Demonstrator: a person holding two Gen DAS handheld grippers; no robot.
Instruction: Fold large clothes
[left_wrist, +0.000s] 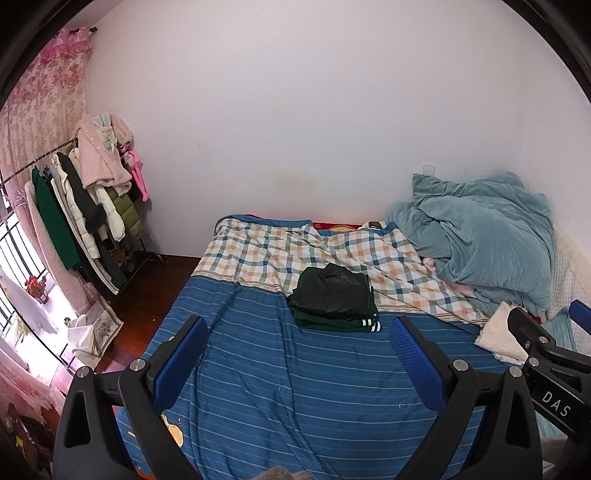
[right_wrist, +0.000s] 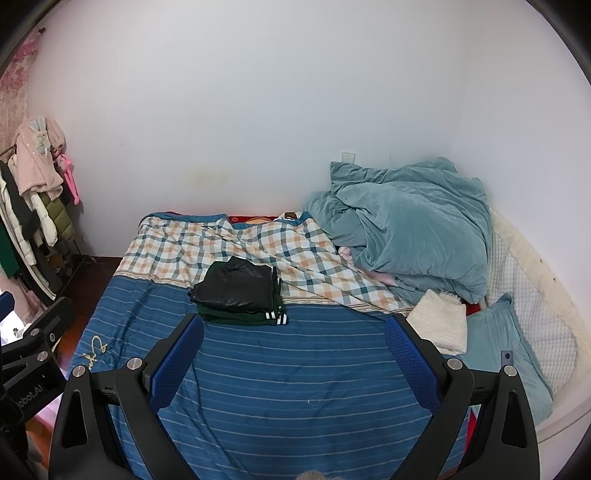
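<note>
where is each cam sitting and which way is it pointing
Left wrist: rides the left gripper, open above the bed's foot, facing the far wall; the right gripper shows at its right edge.
Right wrist: rides the right gripper, open, same heading; the left gripper shows at its left edge.
Shared: folded dark clothes, teal quilt, clothes rack.

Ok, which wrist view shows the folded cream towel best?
The right wrist view: the folded cream towel lies whole and unobstructed beside the teal pillow. In the left wrist view the right gripper covers part of it, so only its left portion shows.
</note>
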